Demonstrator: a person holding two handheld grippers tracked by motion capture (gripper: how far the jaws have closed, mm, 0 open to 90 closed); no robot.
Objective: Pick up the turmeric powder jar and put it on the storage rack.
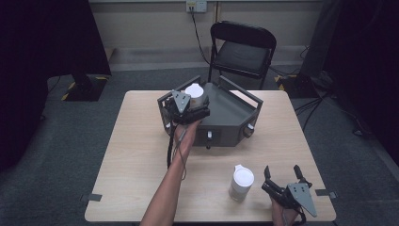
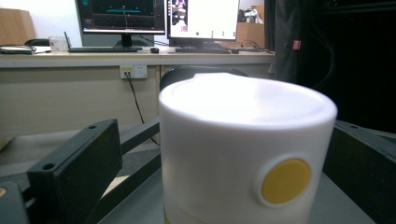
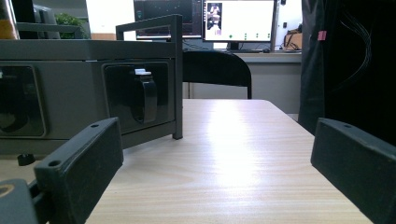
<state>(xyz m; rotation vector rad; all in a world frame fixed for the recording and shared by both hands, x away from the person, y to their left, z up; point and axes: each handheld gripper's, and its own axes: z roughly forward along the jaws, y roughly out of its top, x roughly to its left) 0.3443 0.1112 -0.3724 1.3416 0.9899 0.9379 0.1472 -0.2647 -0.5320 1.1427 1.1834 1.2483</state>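
Your left gripper (image 1: 194, 104) is over the grey machine (image 1: 226, 115) at the tabletop's (image 1: 141, 155) far edge, jaws spread around a white canister (image 2: 243, 149) with a yellow dot; can't tell if they touch it. Your right gripper (image 1: 282, 173) sits near the tabletop's near right corner, jaws apart, holding nothing. A second white canister (image 1: 242, 182) stands just left of it.

Two white cups (image 1: 197, 94) (image 1: 241, 182), one grey box (image 1: 230, 113)
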